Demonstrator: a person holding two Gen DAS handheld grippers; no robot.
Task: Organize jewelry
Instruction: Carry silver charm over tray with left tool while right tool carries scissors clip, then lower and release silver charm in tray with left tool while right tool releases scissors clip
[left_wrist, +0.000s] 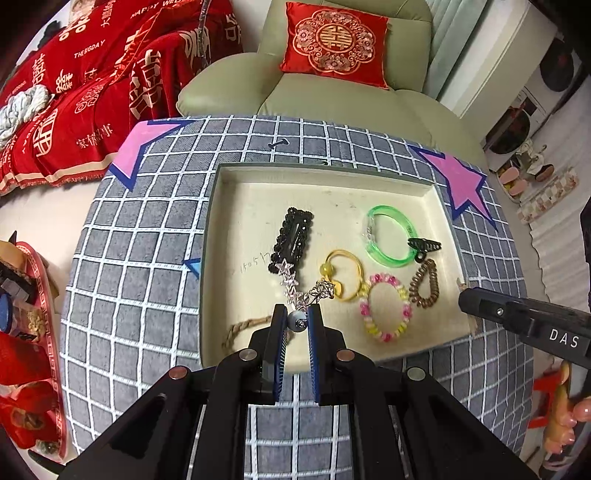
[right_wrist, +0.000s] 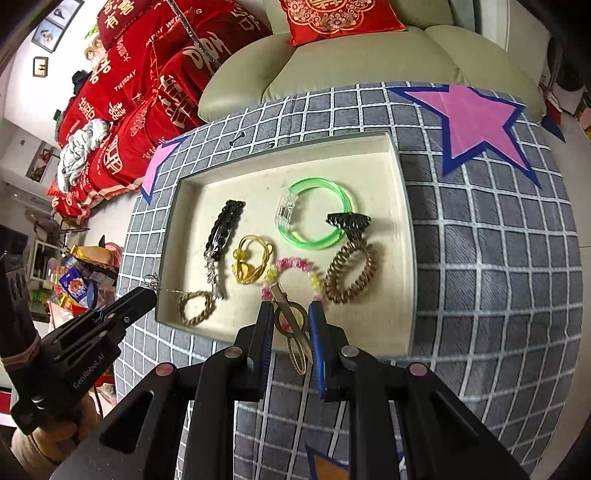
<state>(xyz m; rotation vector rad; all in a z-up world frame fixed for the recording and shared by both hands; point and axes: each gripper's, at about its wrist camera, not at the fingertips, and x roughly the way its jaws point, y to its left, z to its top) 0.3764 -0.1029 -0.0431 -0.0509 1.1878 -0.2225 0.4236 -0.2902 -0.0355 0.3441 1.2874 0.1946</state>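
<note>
Jewelry lies in the tray (left_wrist: 221, 229); left gripper (left_wrist: 297, 320) pinches a silver earring (left_wrist: 295, 321), right gripper (right_wrist: 290, 328) clasps a gold hairclip (right_wrist: 291, 325): lower each onto bare tray floor before releasing.

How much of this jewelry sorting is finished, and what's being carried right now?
Mostly done: the tray already holds a green bangle, black clip, yellow tie, bead bracelet and coil tie. The left gripper holds a silver pin, the right gripper a gold clip; both await placing.
</note>
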